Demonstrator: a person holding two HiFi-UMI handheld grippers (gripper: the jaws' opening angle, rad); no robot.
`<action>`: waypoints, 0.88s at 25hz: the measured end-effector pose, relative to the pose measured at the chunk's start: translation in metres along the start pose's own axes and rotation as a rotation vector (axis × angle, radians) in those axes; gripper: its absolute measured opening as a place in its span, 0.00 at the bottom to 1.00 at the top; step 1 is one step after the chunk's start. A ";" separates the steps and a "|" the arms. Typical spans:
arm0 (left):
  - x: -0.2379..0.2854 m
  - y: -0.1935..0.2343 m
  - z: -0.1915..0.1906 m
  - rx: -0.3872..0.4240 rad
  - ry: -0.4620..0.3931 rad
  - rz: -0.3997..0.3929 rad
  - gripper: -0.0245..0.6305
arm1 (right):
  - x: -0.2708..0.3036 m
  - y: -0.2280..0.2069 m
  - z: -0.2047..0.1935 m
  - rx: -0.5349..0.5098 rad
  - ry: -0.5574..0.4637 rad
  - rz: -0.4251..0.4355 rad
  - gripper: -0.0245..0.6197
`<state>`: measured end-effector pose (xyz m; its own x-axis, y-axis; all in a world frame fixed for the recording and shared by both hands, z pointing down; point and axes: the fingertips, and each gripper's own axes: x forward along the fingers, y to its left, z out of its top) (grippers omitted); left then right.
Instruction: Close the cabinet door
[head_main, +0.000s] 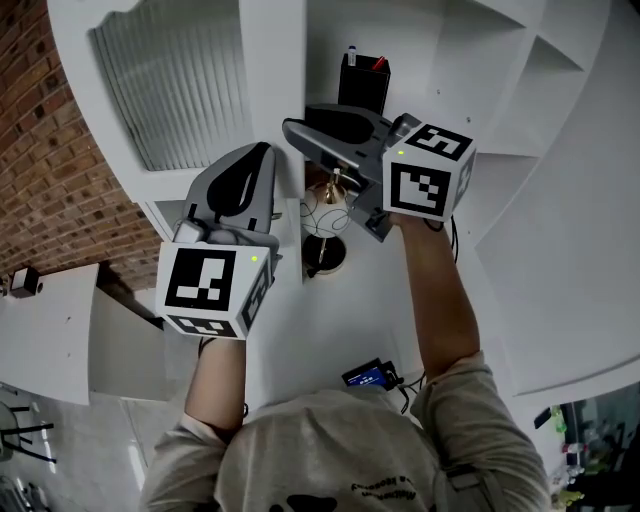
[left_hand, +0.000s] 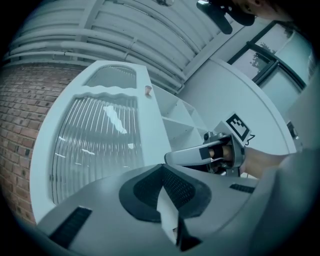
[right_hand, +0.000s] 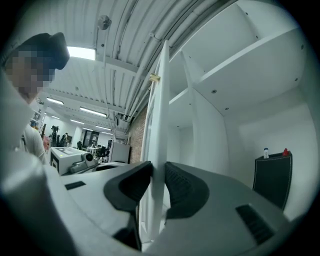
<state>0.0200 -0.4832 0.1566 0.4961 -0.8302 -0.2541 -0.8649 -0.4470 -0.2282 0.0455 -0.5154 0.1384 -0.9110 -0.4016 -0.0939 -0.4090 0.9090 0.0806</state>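
Red brick wall (head_main: 40, 150) lies left of the white cabinet door with ribbed glass panel (head_main: 170, 90). The door stands open, swung out from the white shelved cabinet (head_main: 480, 60).
- Clamped on the door's free edge: right hand-held gripper (right_hand: 159, 180), one pad on each face.
- Near that edge, on the door's glass-front side: left hand-held gripper (left_hand: 162, 172), jaws together, empty.
- Right of the door, on a shelf: black rectangular box (head_main: 363, 80).
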 end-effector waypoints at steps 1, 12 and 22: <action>0.002 0.001 -0.001 0.000 0.001 -0.002 0.05 | 0.001 -0.003 -0.001 0.000 0.004 -0.002 0.19; 0.016 0.005 -0.011 -0.001 0.016 -0.018 0.05 | 0.011 -0.027 -0.004 -0.016 0.034 -0.060 0.21; 0.015 0.004 -0.014 -0.003 0.017 -0.026 0.05 | 0.019 -0.043 -0.008 -0.024 0.049 -0.168 0.25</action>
<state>0.0227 -0.5023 0.1648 0.5172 -0.8237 -0.2325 -0.8519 -0.4694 -0.2320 0.0450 -0.5628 0.1408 -0.8309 -0.5531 -0.0598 -0.5564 0.8259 0.0917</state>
